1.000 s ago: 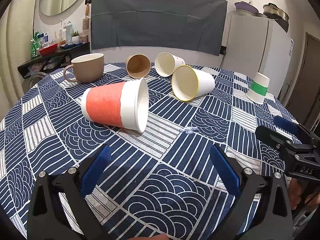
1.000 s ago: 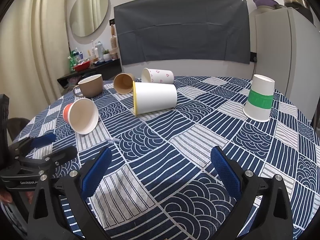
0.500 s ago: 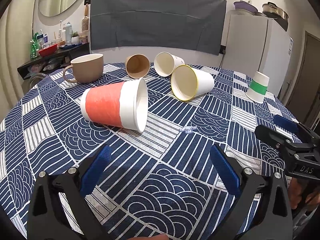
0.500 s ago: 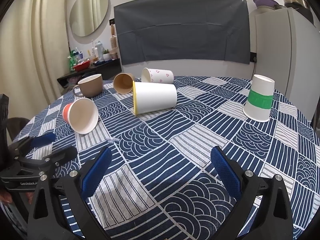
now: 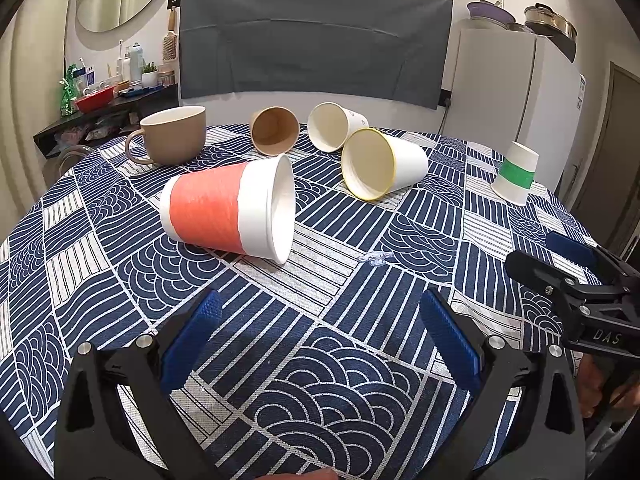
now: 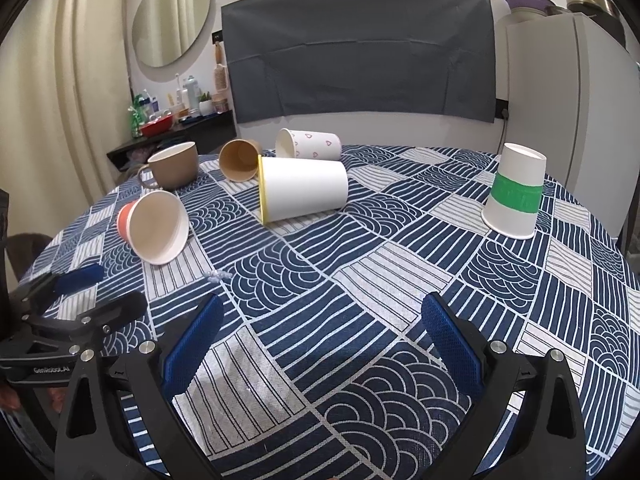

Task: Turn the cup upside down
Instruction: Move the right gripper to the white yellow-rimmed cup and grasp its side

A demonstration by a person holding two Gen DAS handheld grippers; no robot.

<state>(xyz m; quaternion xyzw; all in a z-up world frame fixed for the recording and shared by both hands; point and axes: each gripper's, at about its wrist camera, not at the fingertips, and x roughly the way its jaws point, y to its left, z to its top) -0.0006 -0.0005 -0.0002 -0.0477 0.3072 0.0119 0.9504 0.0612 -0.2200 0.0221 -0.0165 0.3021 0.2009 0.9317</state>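
Observation:
Several paper cups lie on their sides on the patterned table: an orange-banded cup (image 5: pixel 228 212) (image 6: pixel 154 228), a yellow-rimmed white cup (image 5: pixel 382 164) (image 6: pixel 302 190), a brown cup (image 5: pixel 274 130) (image 6: pixel 238 160) and a heart-print white cup (image 5: pixel 334 126) (image 6: pixel 310 145). A green-banded cup (image 5: pixel 516 174) (image 6: pixel 516 196) stands upside down at the right. My left gripper (image 5: pixel 320 332) is open and empty, a little short of the orange-banded cup. My right gripper (image 6: pixel 320 336) is open and empty over the table's near part.
A tan ceramic mug (image 5: pixel 172 136) (image 6: pixel 174 166) stands upright at the back left. A small crumpled scrap (image 5: pixel 376 257) (image 6: pixel 218 275) lies on the blue and white cloth (image 5: pixel 320 380). A cluttered shelf (image 5: pixel 104 100) and a white fridge (image 5: pixel 520 92) stand behind the table.

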